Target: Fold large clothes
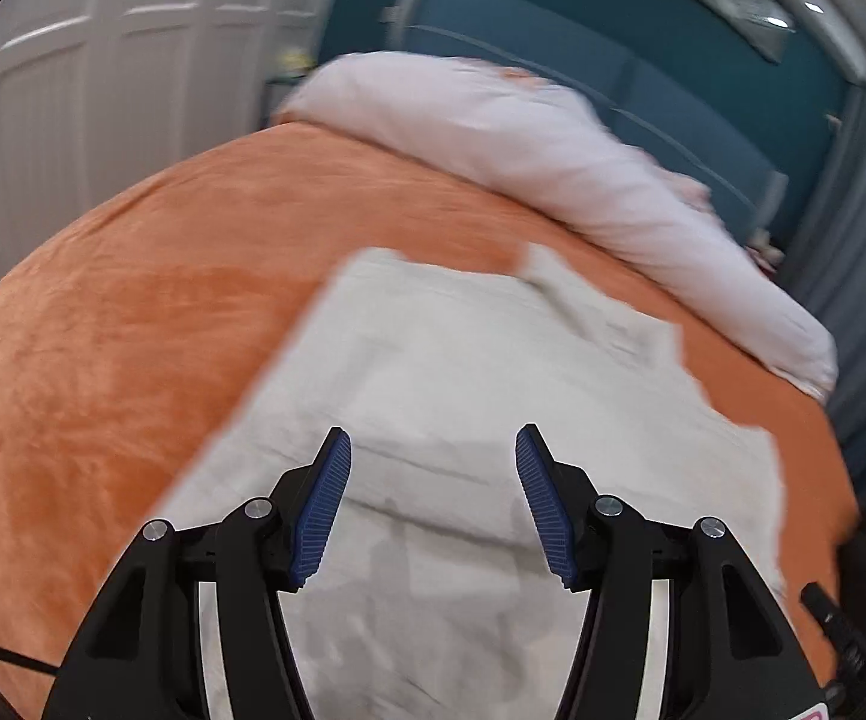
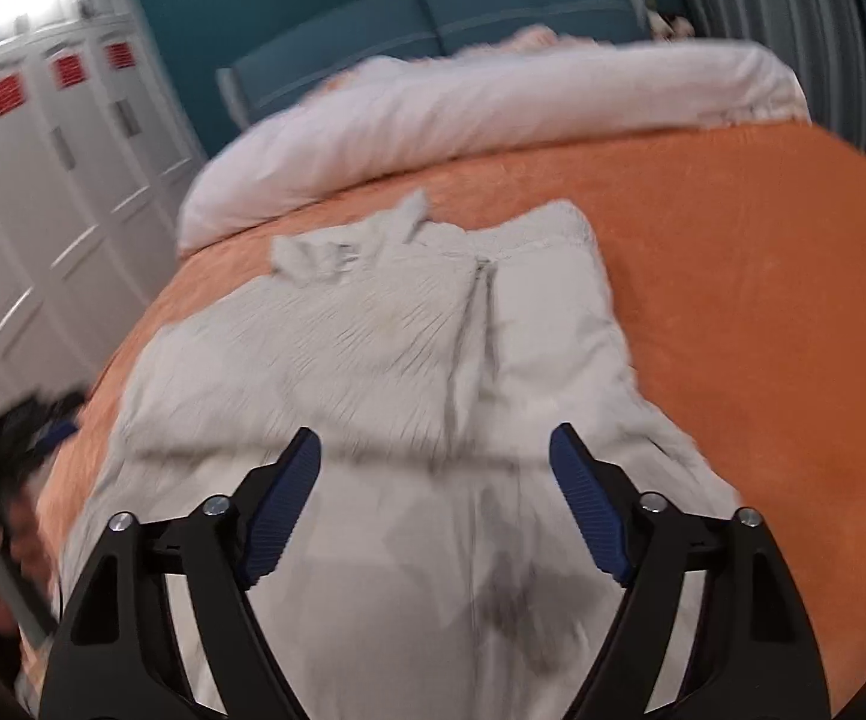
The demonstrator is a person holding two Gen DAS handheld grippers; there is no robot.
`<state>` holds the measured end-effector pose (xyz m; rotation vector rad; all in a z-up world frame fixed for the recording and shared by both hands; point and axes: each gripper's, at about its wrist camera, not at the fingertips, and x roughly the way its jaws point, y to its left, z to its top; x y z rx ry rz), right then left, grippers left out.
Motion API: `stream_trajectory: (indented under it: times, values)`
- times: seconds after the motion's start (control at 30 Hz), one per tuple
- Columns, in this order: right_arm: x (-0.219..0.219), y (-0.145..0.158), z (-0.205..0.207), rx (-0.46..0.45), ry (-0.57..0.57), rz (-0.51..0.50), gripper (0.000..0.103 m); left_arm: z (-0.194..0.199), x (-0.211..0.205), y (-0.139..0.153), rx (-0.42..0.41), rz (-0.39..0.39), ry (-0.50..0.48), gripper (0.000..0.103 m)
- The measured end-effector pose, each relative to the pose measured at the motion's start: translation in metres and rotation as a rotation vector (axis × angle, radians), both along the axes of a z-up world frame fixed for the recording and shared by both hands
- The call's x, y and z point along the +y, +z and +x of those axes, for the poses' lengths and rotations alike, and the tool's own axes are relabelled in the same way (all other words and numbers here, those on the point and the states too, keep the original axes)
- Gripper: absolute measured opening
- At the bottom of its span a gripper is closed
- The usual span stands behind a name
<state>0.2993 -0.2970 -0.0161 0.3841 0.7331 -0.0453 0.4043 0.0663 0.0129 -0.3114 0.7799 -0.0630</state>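
Note:
A large pale grey garment [image 1: 433, 372] lies spread flat on the orange bedspread [image 1: 133, 330]. In the right wrist view the garment [image 2: 385, 348] shows a centre seam, and a crumpled part at its far end. My left gripper [image 1: 433, 450] is open and empty, hovering above the near part of the garment. My right gripper [image 2: 433, 450] is open and empty too, above the garment's near middle. The other gripper and the hand holding it show blurred at the left edge of the right wrist view [image 2: 1, 516].
A rolled white duvet [image 1: 553, 180] lies across the head of the bed [image 2: 493, 102]. A blue headboard [image 2: 433, 12] and teal wall stand behind it. White wardrobe doors [image 1: 103, 90] are on the left. Grey curtains [image 1: 865, 270] hang on the right.

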Motion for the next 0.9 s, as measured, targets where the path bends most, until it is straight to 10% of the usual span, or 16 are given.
stream_trajectory:
  times: [0.07, 0.2, 0.37, 0.53, 0.9]
  values:
    - [0.001, -0.015, 0.029, 0.044, -0.016, 0.026, 0.072, 0.014, 0.006, -0.014, 0.026, 0.016, 0.036, 0.055]
    - [0.01, -0.029, 0.065, 0.105, -0.022, 0.095, 0.007, 0.013, 0.01, -0.046, 0.07, 0.027, 0.061, 0.041]
    - [0.016, 0.043, 0.043, -0.249, -0.005, 0.001, 0.004, 0.015, 0.011, -0.061, 0.048, 0.042, 0.054, 0.04]
    - [-0.003, -0.053, 0.089, 0.084, -0.006, 0.015, 0.005, 0.025, 0.008, -0.093, 0.102, 0.073, 0.052, 0.043]
    - [-0.003, -0.061, 0.081, 0.066, -0.004, -0.002, 0.008, 0.022, 0.007, -0.105, 0.091, 0.083, 0.052, 0.044]
